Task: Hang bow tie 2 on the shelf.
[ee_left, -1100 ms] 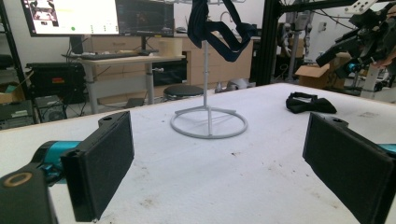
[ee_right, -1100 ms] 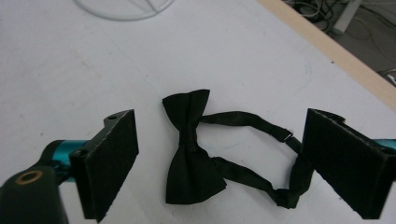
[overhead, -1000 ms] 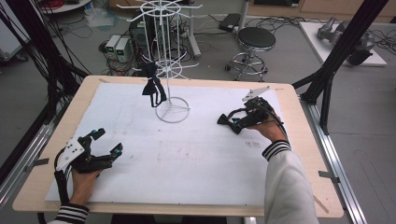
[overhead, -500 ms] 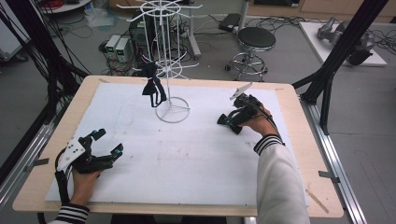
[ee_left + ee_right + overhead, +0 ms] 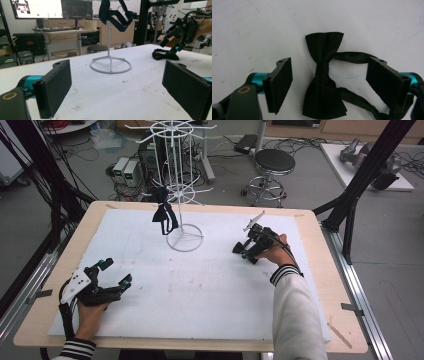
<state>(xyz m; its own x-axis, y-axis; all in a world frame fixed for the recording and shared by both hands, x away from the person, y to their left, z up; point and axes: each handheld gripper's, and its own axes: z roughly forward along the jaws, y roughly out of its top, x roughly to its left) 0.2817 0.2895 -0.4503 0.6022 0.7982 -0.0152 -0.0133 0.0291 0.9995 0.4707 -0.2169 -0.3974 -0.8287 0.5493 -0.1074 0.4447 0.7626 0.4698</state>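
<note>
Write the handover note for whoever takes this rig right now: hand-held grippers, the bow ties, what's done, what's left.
Right hand-held gripper: open, jaws have just been closing, poised over the black bow tie, which lies flat on the white mat between the pads; no pad touches it yet.
Left hand-held gripper: open, holding nothing, resting at the near left of the mat.
White wire rack: stands at the far middle, with a dark bow tie already hanging on it.
Done: one tie hung.
Left: probably close on the black bow tie, lift it and hang it on the rack.
</note>
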